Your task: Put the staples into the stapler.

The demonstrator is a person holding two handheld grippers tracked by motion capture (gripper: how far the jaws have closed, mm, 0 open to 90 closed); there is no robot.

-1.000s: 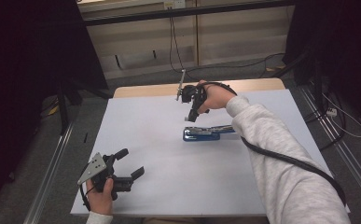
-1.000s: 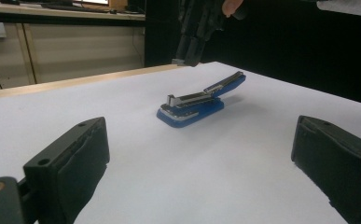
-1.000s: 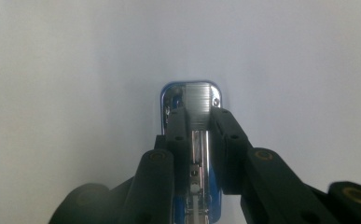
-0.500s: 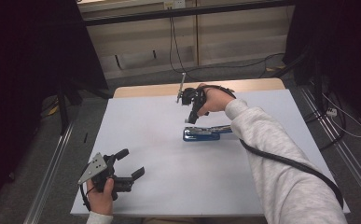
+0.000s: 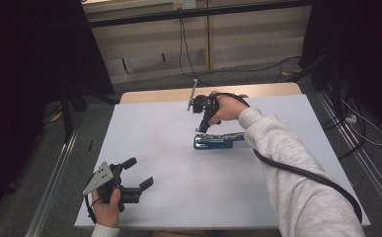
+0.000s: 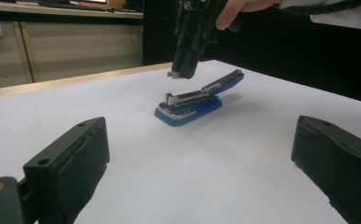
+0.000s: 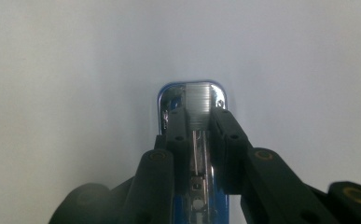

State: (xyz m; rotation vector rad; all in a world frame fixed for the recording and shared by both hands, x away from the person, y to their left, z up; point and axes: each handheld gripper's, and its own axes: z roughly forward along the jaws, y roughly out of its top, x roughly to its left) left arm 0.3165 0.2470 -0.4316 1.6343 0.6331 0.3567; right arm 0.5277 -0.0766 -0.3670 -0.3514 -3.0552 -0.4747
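A blue stapler (image 5: 218,140) lies swung open in the middle of the white table, its metal staple channel facing up (image 6: 192,105). My right gripper (image 5: 201,129) points down over the stapler's left end, shut on a short silvery strip of staples (image 7: 202,107). In the left gripper view that strip (image 6: 172,73) hangs a little above the channel's tip. The stapler's rounded blue nose (image 7: 169,100) lies just past the right gripper (image 7: 200,122). My left gripper (image 5: 139,172) rests near the table's front left corner, open with nothing between its jaws (image 6: 201,163).
The white table top (image 5: 297,163) has a bare wooden strip (image 5: 154,95) along its far edge. A black cable (image 5: 297,170) trails from the right gripper along the grey sleeve. Metal rails (image 5: 55,177) run along the floor at both sides.
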